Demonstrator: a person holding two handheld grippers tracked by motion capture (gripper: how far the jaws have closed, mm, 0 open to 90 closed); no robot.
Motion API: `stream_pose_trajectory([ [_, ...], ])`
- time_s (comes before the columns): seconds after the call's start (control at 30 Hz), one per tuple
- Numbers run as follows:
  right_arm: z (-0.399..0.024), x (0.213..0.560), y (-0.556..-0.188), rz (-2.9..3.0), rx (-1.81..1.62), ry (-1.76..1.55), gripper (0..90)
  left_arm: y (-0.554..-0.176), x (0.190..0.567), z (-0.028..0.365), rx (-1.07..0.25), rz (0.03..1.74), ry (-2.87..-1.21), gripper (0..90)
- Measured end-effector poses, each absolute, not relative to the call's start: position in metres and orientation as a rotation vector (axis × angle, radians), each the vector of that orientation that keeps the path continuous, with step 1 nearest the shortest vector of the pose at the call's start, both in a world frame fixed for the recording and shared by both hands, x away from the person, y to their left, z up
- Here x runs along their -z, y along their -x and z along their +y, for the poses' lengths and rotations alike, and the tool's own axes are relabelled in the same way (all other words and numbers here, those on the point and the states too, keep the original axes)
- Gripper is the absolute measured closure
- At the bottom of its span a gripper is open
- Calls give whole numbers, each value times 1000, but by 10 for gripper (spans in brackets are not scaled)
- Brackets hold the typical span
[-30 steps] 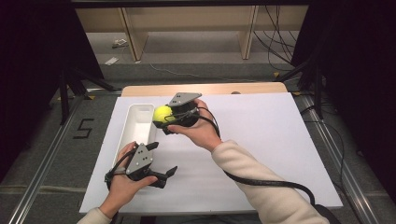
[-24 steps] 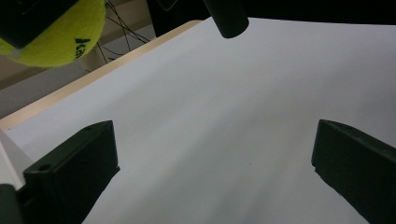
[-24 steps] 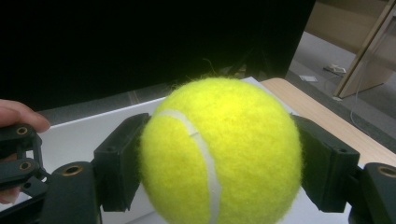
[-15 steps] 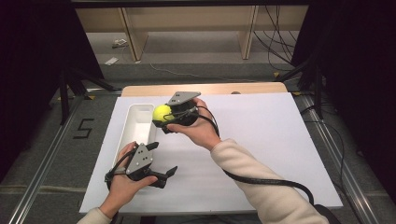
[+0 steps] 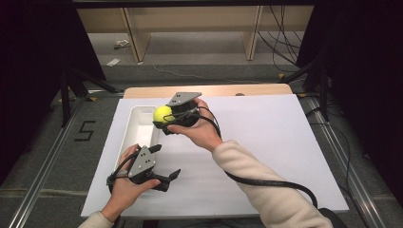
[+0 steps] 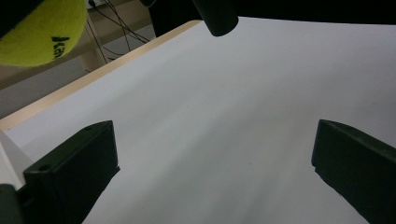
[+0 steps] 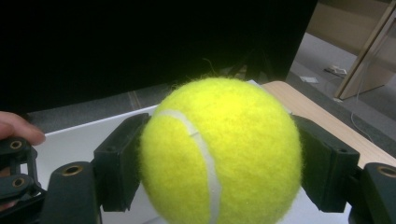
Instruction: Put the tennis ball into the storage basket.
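Note:
A yellow tennis ball (image 5: 163, 114) is clamped in my right gripper (image 5: 164, 116), held in the air over the right rim of a white oblong tray (image 5: 137, 124). Up close in the right gripper view the ball (image 7: 219, 151) sits between both black jaws, which press its sides. My left gripper (image 5: 172, 177) rests low on the white sheet near the front left, jaws wide apart with nothing between them. In the left gripper view its gripper (image 6: 212, 168) frames bare white sheet, and the ball (image 6: 42, 30) shows at the top left.
The tray stands on the left part of the white sheet (image 5: 266, 142), over a wooden tabletop (image 5: 209, 90). A black cable (image 5: 266, 183) trails from the right gripper along the sleeve. Shelving legs and cables lie on the floor beyond.

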State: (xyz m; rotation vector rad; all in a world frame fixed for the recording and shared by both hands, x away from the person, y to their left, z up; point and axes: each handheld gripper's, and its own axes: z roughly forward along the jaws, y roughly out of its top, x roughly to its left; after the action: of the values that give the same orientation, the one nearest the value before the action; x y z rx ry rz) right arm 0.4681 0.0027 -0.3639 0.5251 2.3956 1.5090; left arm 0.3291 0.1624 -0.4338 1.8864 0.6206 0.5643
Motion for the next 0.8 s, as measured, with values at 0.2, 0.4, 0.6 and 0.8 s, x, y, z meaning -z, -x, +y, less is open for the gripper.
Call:
stream_pose_trajectory([
  [0.2, 6, 363, -469, 2401, -1507, -517, 261, -329, 434, 163, -565, 620, -1887, 0],
  [0.4, 8, 363, -470, 2399, -1507, -518, 261, -329, 434, 163, -565, 620, -1887, 0],
  [0.6, 9, 363, -471, 2402, -1502, -516, 261, -329, 434, 162, -565, 619, -1887, 0],
  [0.8, 13, 361, -472, 2404, -1507, -515, 261, -329, 434, 163, -565, 619, -1887, 0],
])
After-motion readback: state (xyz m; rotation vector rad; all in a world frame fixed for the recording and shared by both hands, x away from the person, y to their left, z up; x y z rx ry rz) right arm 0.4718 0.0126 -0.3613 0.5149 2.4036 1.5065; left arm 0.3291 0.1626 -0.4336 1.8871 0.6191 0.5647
